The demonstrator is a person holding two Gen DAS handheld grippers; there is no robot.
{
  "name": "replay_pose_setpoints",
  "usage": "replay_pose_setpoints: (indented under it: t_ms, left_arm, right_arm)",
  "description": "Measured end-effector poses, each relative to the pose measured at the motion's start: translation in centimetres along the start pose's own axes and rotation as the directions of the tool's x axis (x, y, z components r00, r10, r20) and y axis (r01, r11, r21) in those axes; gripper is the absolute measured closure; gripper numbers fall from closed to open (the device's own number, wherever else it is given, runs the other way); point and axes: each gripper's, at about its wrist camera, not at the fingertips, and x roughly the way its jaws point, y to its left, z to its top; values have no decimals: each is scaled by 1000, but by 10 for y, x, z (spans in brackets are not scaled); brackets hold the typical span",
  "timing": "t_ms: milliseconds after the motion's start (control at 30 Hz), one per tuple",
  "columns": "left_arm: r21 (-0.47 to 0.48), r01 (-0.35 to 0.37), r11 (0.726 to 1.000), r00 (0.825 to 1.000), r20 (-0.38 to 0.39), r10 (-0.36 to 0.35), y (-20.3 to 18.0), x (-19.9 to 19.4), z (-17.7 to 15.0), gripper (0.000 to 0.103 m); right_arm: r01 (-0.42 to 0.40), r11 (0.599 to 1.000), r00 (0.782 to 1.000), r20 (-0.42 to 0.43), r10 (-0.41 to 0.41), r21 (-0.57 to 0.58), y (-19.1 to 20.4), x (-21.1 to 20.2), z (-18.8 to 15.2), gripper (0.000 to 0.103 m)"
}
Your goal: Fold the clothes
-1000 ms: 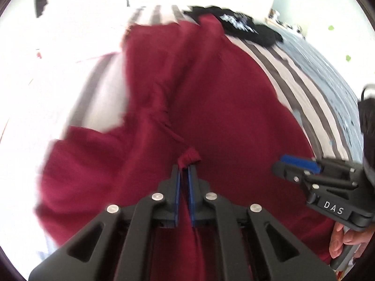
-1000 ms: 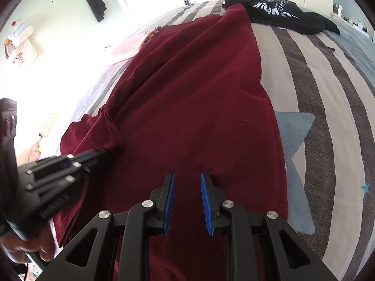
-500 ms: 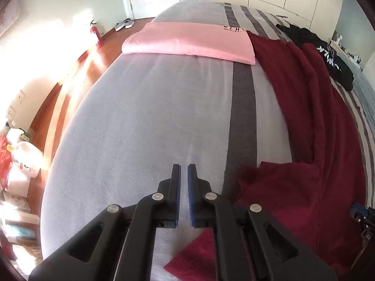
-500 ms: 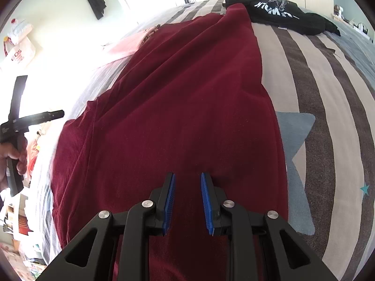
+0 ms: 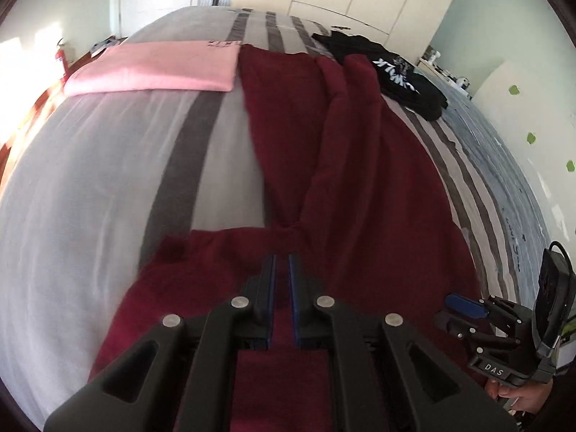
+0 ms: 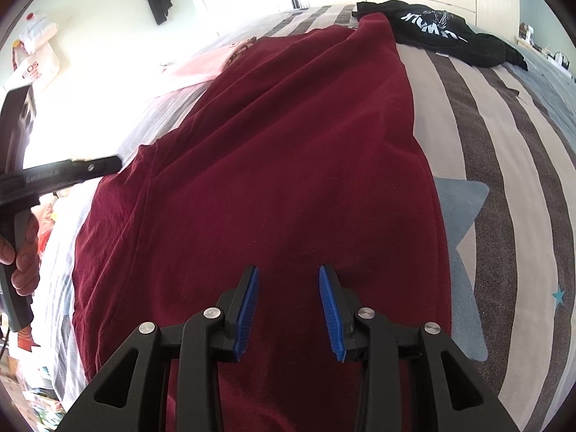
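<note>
Left tongs: I am seeing my left tongs [image 5: 282, 262] clenched with only a thin slit between the blue pads, nothing pinched in them, hanging over the near left flap of the dark red cloth garment [image 5: 360, 187].
Right tongs: my right tongs [image 6: 289, 275] are standing released, the jaws having just been opening, with the red cloth lying under the gap and neither pad pressing on it.
Garment: the dark red garment is lying lengthwise on the grey and white striped bed cover [image 6: 504, 136], reaching from the near edge toward the far end; in the left wrist view one side is bunching into a knot-like gather [image 5: 291, 232] just beyond my left fingertips, with a long ridge running away from it.
Neighbours: a folded pale pink garment [image 5: 154, 68] is lying at the far left, its right edge touching the red cloth; a crumpled black garment with white lettering [image 6: 442, 32] is lying at the far right, beside the red cloth's far tip.
Bed detail: a pale blue star patch [image 6: 457, 198] is showing on the cover just right of the red cloth.
Hands: a person's hand [image 6: 19, 252] is gripping the left handle at the left edge of the right wrist view.
</note>
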Motion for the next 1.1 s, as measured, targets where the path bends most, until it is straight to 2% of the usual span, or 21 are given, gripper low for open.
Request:
replay_pose_setpoints:
  t_ms: [33,133,267,367,467,567,733,867,967,1100]
  left_arm:
    - [27,-10,1000,1000,-4,10,-6,9,1,98]
    - [64,-114,991,992,-44,116,2,29,-3,98]
    - [27,-197,980,980,-22,198,33,25,-10,100]
    - [7,-230,973,973,-22,230,48,16,-14,101]
    - [-49,-230,972,973,-12,229,57,-3,-13,101]
    - [-94,-186,978,982,18,188,56,-30,-18,101]
    - [-69,-134,989,991,7,135,35,-50,-50,101]
    - [-60,-179,982,980,-94,173,39,-29,-85,100]
    - [-89,-196,976,978,-83,189,55,-27,-95,100]
    - [-87,-236,968,969,-95,228,60,-30,-92,100]
  right_arm:
    - [1,1000,1000,3,-1,-3,1,0,-1,66]
    - [6,1000,1000,10,-6,-16,5,1,-4,63]
    - [4,1000,1000,17,-3,-30,6,-1,-10,63]
    - [3,999,1000,16,-2,-46,5,-5,-16,63]
    - [12,998,1000,1,-12,-56,4,-15,-21,63]
    - [28,999,999,17,-27,-44,-3,-38,-27,63]
    - [16,1000,1000,13,-17,26,-21,-72,-51,63]
    - [34,999,998,-60,-33,12,-19,-71,-80,63]
    - [46,999,995,-93,-45,2,-19,-69,-104,63]
    - [55,998,995,-86,-56,-8,-21,-76,-127,63]
